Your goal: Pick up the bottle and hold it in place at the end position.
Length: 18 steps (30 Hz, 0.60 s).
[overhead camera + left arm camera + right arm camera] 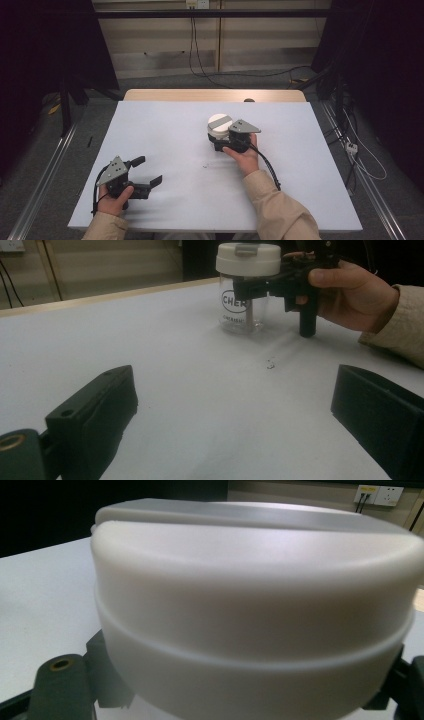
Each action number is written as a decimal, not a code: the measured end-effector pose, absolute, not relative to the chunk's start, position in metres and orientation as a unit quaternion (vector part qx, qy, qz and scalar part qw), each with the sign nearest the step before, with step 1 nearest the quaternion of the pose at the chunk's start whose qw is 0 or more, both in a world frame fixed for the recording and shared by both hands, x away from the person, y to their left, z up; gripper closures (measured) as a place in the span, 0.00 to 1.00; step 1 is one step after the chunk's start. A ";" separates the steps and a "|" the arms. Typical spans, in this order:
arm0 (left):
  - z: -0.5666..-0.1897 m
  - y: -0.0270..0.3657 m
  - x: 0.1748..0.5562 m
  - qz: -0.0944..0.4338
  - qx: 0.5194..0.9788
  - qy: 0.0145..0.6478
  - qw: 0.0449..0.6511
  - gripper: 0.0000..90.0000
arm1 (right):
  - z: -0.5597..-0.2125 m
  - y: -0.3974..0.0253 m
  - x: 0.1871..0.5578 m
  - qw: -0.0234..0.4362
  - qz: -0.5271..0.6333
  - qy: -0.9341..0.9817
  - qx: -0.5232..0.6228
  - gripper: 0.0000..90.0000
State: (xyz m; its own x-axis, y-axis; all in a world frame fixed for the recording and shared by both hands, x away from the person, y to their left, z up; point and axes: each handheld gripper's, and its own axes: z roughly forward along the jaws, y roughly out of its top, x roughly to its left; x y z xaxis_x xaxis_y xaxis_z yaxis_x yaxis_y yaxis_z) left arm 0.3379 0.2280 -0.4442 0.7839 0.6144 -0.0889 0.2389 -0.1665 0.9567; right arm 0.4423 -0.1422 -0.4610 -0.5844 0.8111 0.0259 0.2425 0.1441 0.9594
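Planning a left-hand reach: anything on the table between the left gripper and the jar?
Mostly bare white table between the left gripper and the jar; the left gripper view shows one tiny dark speck short of it.

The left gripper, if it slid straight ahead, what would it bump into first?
Probably the clear jar with the white lid, held by the right gripper. The left gripper has bare table ahead until then.

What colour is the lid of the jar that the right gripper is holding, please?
The lid is creamy white with a grey strip on top, clearest in the left gripper view.
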 end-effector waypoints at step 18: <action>-0.440 0.211 0.346 0.149 0.745 0.283 0.585 0.05 | -0.461 -0.145 0.440 0.261 0.533 0.719 0.361 0.21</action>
State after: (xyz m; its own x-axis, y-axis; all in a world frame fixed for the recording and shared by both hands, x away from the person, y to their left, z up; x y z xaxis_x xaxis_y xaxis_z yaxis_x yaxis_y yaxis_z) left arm 0.3463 0.2113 -0.4396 0.7960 0.5954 -0.1088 0.2467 -0.1550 0.9566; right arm 0.4401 -0.1451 -0.4614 -0.6023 0.7982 0.0104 0.2411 0.1695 0.9556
